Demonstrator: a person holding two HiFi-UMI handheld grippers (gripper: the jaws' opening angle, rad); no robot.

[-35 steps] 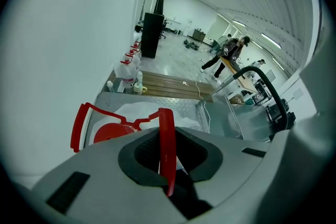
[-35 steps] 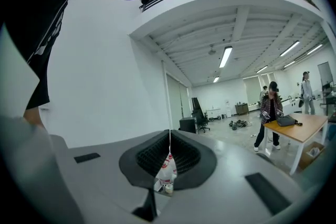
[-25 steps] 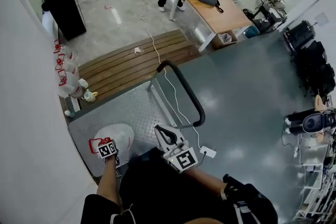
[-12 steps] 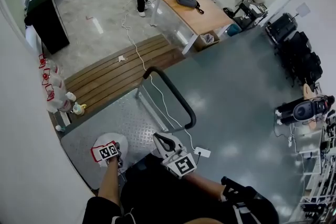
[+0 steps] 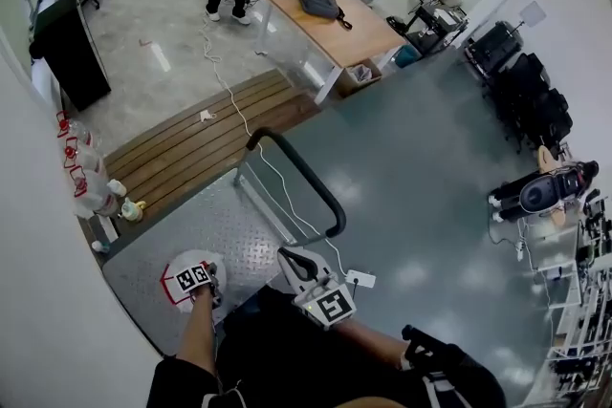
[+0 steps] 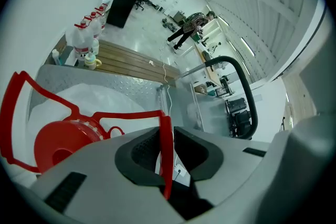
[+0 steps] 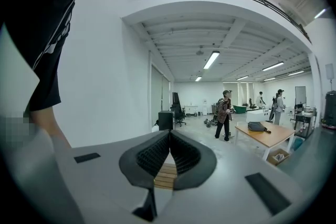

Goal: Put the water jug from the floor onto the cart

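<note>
well, the water jug [image 5: 208, 261] sits on the near left corner of the cart [image 5: 182, 217], on its ribbed metal deck, with the cart's black push bar [image 5: 304, 175] to its right. the left gripper [image 6: 166, 135] points down at the jug's red cap [image 6: 59, 142]. its tongs have just been opening and stand slightly apart, with the thin red handle [image 6: 126, 114] running between the pads, loose rather than pinched. the right gripper [image 7: 169, 136] is near the push bar, tongs together and empty, aimed roughly level across the room. more jugs [image 5: 81, 179] stand far left by the wall, beside a wooden platform [image 5: 191, 148].
</note>
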